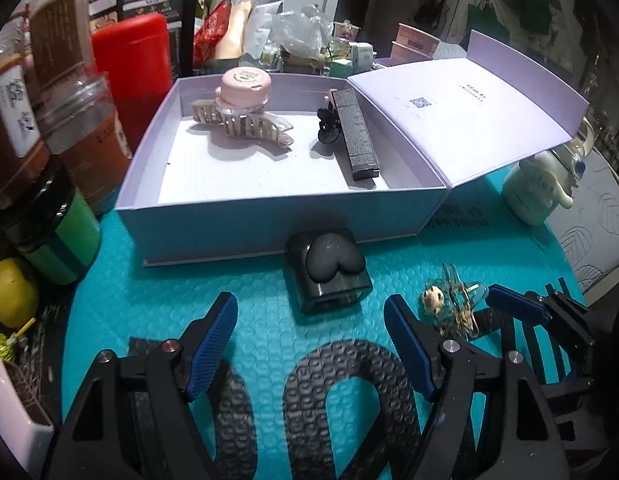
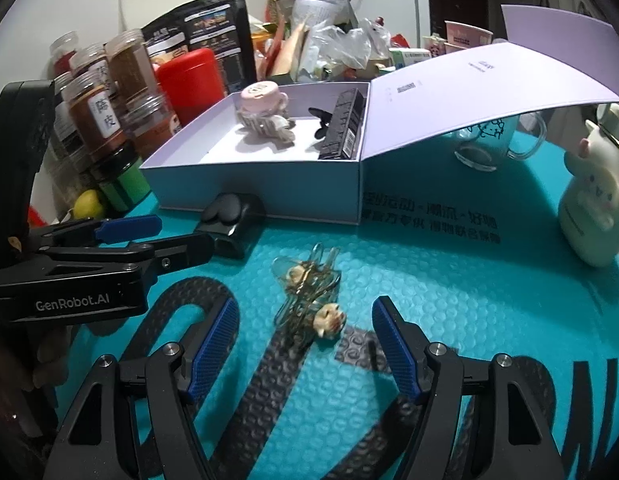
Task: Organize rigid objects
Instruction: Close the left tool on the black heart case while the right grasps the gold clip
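Much of the background was a hard-to-read jumble of packets, plastic bags and jars behind a lavender box [image 1: 245, 220], and the fisheye edges cut off the jars at the left and a cream figurine at the right. The box's raised lid [image 1: 461, 120] hid part of a glass mug in the right wrist view. Inside the box lay a beige hair claw [image 1: 245, 128] with a pink round case [image 1: 243, 86] on it, a black hair claw [image 1: 327, 128] and a long black carton [image 1: 355, 132]. On the teal bubble-textured bench [image 1: 169, 288], a dark clip with a heart shape [image 1: 329, 268] sat touching the box's front wall, just ahead of the left tongs [image 1: 309, 344], which were spread and pinched nothing. A clear, gold-wired hair clip with small shell-like charms [image 2: 309, 296], its outline hard to make out, lay just ahead of the spread, empty right tongs [image 2: 305, 344]
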